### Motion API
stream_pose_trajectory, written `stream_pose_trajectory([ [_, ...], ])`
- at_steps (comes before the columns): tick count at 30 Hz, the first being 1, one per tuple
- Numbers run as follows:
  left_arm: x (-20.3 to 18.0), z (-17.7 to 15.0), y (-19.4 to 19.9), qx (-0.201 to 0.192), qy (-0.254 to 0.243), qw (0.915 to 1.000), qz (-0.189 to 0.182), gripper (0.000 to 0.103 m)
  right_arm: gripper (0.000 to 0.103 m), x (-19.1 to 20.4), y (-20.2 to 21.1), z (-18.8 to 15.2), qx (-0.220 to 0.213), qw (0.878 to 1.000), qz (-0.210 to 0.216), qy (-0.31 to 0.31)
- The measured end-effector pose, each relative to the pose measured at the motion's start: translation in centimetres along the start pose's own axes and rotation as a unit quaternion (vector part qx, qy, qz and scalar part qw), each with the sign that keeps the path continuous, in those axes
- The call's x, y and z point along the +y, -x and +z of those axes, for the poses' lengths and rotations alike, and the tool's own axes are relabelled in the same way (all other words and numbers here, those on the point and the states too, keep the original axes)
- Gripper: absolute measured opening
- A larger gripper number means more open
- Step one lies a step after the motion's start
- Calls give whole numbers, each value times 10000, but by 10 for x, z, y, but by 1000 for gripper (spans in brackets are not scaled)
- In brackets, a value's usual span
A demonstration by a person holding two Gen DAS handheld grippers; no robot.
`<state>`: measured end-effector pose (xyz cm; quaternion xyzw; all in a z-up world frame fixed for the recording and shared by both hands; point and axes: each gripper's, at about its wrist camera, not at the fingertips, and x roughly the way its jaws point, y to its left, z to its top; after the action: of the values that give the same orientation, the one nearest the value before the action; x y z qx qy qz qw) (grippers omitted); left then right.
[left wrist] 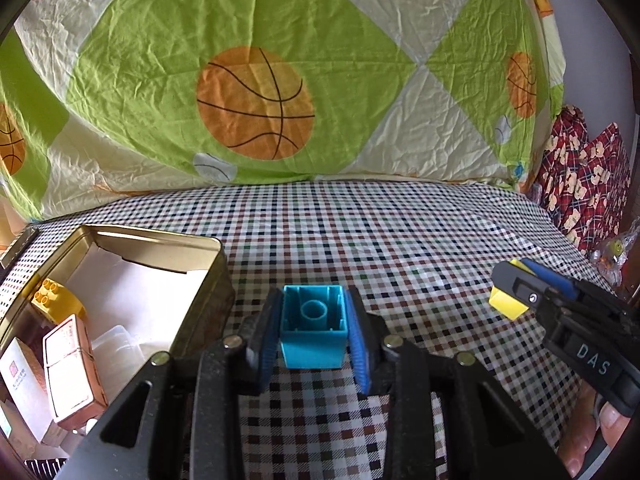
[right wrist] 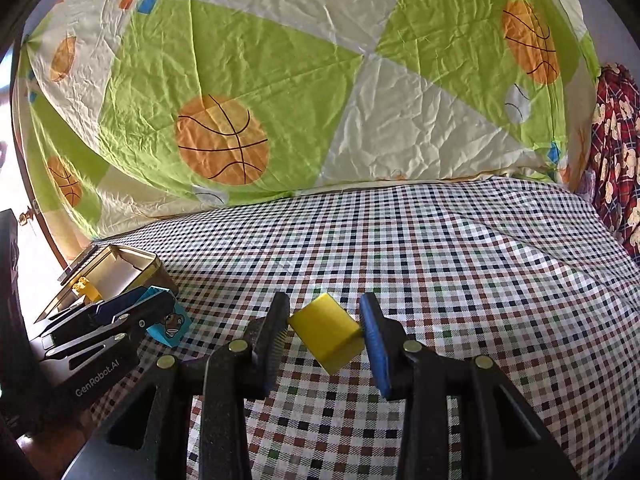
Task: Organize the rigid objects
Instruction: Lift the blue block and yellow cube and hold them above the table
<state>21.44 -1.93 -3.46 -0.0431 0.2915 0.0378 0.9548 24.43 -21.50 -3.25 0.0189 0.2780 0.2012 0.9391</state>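
Note:
My left gripper [left wrist: 313,328] is shut on a teal toy block [left wrist: 313,326], hollow underside facing the camera, held just right of an open gold tin [left wrist: 200,240]. The tin holds a yellow studded block [left wrist: 54,300] and small boxes [left wrist: 70,372]. My right gripper [right wrist: 325,332] is shut on a yellow block [right wrist: 325,330], tilted, above the checked cloth. In the right wrist view the left gripper [right wrist: 160,312] with the teal block [right wrist: 172,326] shows at left beside the tin [right wrist: 120,264]. In the left wrist view the right gripper [left wrist: 516,292] with the yellow block [left wrist: 506,304] shows at right.
A checked cloth [left wrist: 380,232] covers the surface. A green and cream basketball quilt [left wrist: 256,100] rises behind it. Red patterned fabric [left wrist: 580,176] lies at the far right, with a small plastic bag [left wrist: 612,248] below it.

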Motion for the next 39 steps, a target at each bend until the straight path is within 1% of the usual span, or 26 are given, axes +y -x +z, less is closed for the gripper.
stream_pose_trajectory([
  [9,-4,-7,21,-312,-79,9995,-24,30,39,23,14,-2,-356,9980,-44,519],
  [17,-7,-12,38,-629,-189,9978,66,30,39,31,21,-5,-490,9969,9,621],
  [23,-3,-15,43,-658,-125,9977,40,30,39,33,23,-6,-486,9971,118,570],
  [39,6,-22,55,-716,27,9974,-17,30,39,43,33,-11,-666,9959,195,573],
])
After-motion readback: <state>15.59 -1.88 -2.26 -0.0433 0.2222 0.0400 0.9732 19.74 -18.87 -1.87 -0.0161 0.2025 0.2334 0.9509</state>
